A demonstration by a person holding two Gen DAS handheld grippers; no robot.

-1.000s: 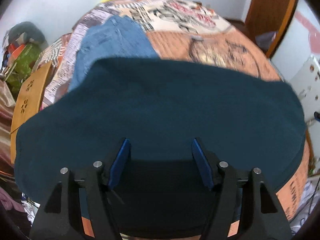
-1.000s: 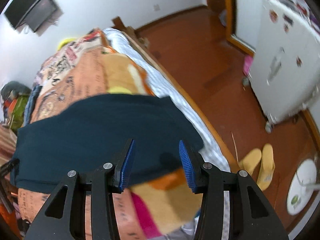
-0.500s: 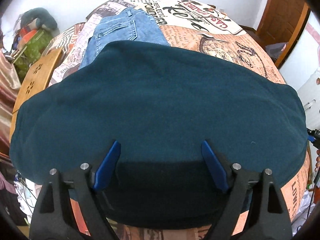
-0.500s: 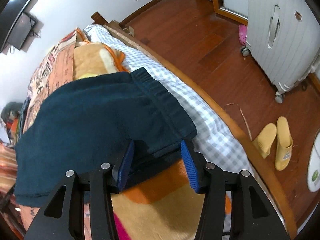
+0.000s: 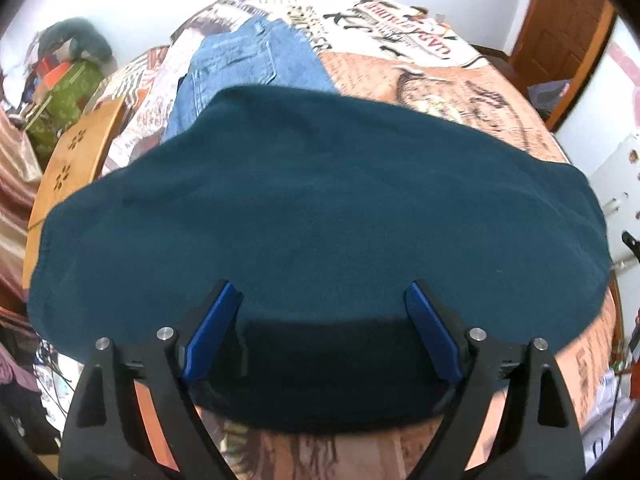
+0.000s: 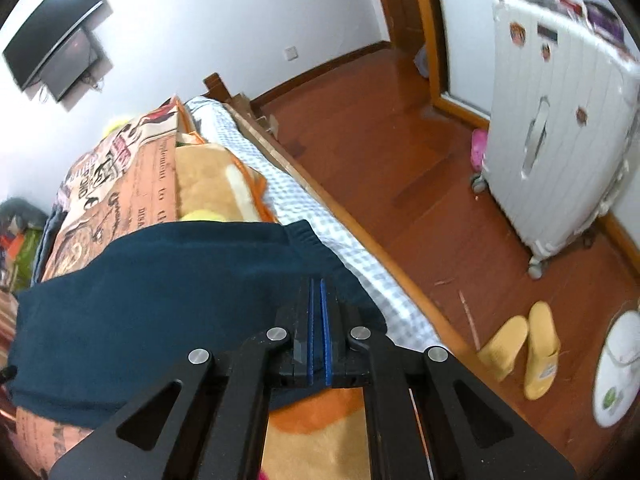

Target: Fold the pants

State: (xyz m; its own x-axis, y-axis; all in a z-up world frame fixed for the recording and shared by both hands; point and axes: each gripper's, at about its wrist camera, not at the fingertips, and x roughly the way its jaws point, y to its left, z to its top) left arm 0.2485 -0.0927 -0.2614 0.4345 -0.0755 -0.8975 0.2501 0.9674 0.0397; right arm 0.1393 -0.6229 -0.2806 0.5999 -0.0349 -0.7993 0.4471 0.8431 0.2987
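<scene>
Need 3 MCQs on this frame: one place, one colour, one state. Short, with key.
1. Where do the jeans lie?
A. on the floor
B. on the bed, beyond the teal pants
C. on the suitcase

2. What colour are the slippers on the floor?
A. yellow
B. black
C. green

3. How do the tools stand?
A. both open
B. left shut, right open
C. left tool open over the pants, right tool shut at their waistband end

Key: 1 B, denim shows past the pants' far edge. 2 A, both are yellow. 3 C, left pads are wide apart, right pads nearly meet.
</scene>
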